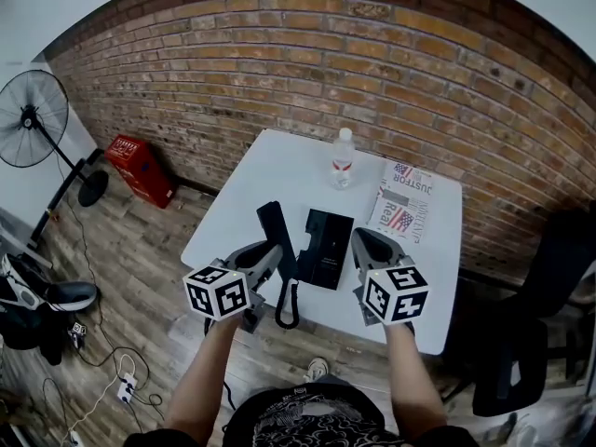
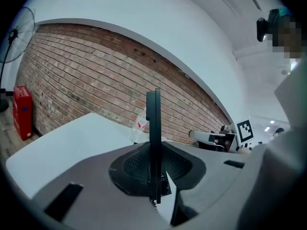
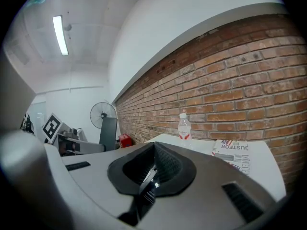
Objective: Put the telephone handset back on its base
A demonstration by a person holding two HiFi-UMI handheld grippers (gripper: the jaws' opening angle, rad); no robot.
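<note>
The black handset (image 1: 276, 234) stands up off the white table (image 1: 270, 170), and my left gripper (image 1: 269, 252) is shut on it. In the left gripper view the handset (image 2: 153, 143) is a thin upright bar pinched between the pads. Its coiled cord (image 1: 287, 307) hangs over the table's near edge. The black base (image 1: 326, 248) lies flat just right of the handset. My right gripper (image 1: 359, 239) hovers at the base's right edge, jaws shut with their pads together. In the right gripper view a dark labelled part shows in the gap below the right gripper (image 3: 153, 169).
A water bottle (image 1: 343, 159) stands at the table's far side and a newspaper (image 1: 405, 203) lies at the far right. On the floor are a fan (image 1: 33, 119), a red crate (image 1: 140, 169), shoes (image 1: 42, 296) and cables. A black chair (image 1: 545, 315) stands to the right.
</note>
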